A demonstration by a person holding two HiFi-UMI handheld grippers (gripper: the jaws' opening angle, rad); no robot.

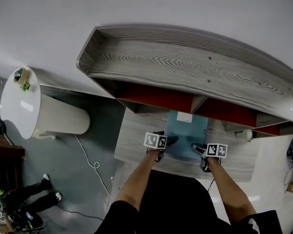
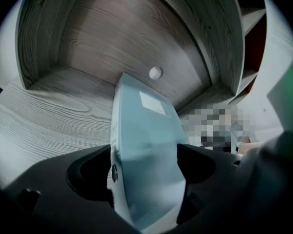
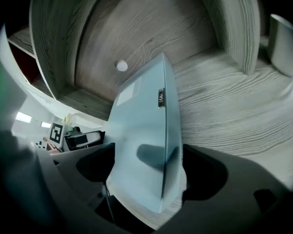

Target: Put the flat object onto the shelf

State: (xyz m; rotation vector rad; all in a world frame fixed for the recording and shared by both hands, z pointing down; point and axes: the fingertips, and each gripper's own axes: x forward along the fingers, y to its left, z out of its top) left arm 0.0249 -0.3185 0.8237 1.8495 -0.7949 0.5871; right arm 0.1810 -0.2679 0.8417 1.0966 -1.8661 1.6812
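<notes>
Two grippers on one pale blue flat object (image 1: 186, 130), head view: left gripper (image 1: 171, 141) and right gripper (image 1: 197, 147) at its near edge, far end under the shelf (image 1: 185, 67) top, left gripper view: jaws clamped on the object's edge, white peg (image 2: 155, 72) on the back panel ahead, right gripper view: jaws clamped on the opposite edge, white cylinder (image 3: 284, 43) off to the right.

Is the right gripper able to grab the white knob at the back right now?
Probably not. The right gripper is shut on the box, so its jaws are full, though the way to the knob looks open.
</notes>
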